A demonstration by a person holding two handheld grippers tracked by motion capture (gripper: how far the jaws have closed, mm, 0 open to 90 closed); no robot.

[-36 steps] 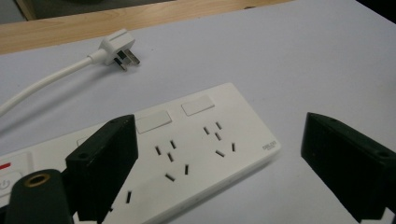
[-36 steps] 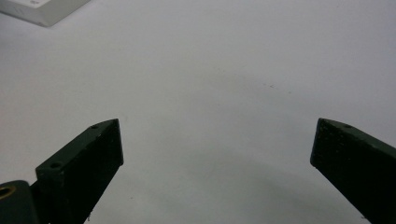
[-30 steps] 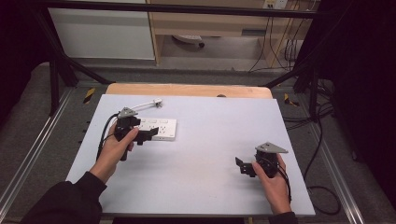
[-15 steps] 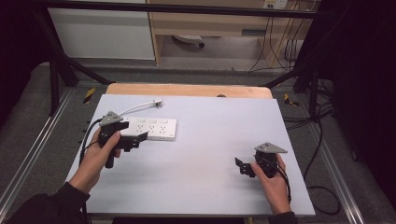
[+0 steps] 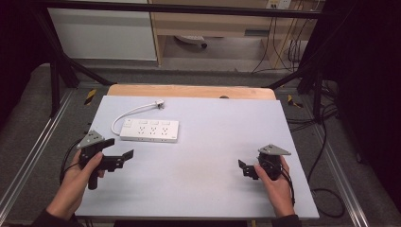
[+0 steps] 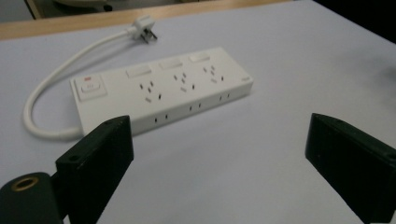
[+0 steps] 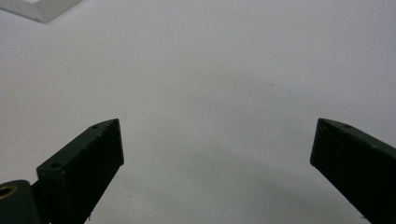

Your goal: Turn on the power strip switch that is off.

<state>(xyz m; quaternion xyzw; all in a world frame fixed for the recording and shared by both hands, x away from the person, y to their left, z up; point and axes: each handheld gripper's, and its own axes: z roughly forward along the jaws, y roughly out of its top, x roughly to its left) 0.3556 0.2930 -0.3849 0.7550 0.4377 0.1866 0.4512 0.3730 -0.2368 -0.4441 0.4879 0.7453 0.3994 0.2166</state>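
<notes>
High view shows a white power strip (image 5: 149,130) lying flat on the pale table (image 5: 208,142), sockets up, its short cord (image 5: 124,116) curled behind it. Near its front left corner hovers the left gripper (image 5: 121,157), jaws wide apart and empty; well right of it, the right gripper (image 5: 242,168) gapes too. No containers appear.

power strip (image 5: 149,130): white, red mark perhaps by switch | table (image 5: 213,156): pale grey | claws: black
</notes>
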